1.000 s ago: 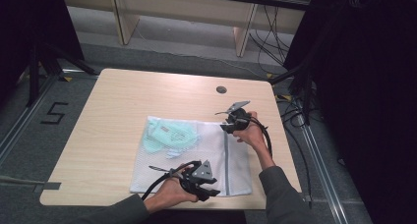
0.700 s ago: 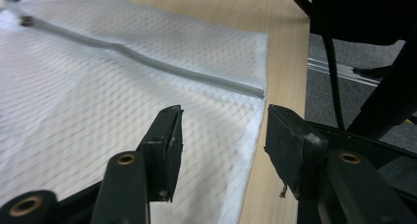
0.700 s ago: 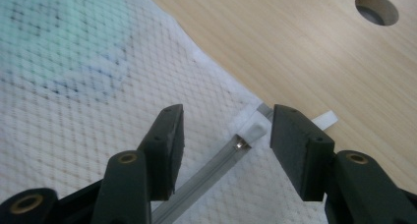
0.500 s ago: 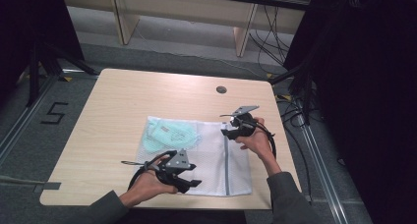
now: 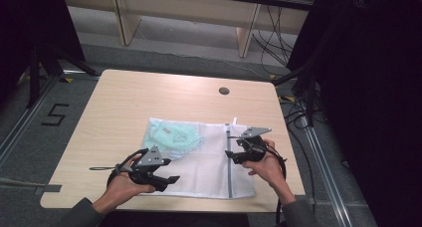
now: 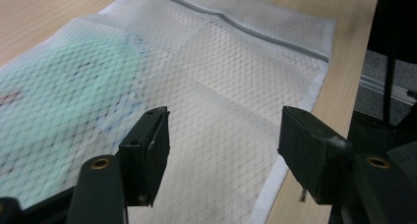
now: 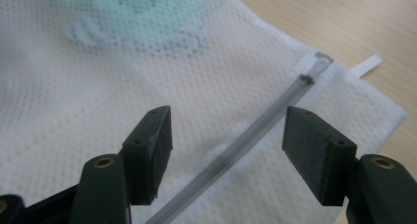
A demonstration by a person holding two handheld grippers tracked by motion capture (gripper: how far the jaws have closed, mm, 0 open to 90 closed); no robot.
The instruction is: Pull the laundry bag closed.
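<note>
Here the white mesh bag [image 5: 199, 160] with a green garment [image 5: 171, 136] inside lies flat on the desk [image 5: 149, 97]. Both grippers, left [image 5: 171, 179] and right [image 5: 230, 154], hover jaws apart. Probably the right approaches the zipper [image 7: 255, 130]; next it must reach the pull.

The far half of the table [image 5: 149, 95] is bare wood where I could pass freely; just a small round grommet [image 5: 224, 90] sits near the upper right of the top. The flat mesh bag [image 5: 204, 160] covers the lower middle, low enough to pass over. My left gripper [image 5: 166, 178] takes the lower left by the bag's near corner, my right gripper [image 5: 233, 155] sits over the zipper [image 7: 255, 130]. Both have jaws spread, nothing between them.
</note>
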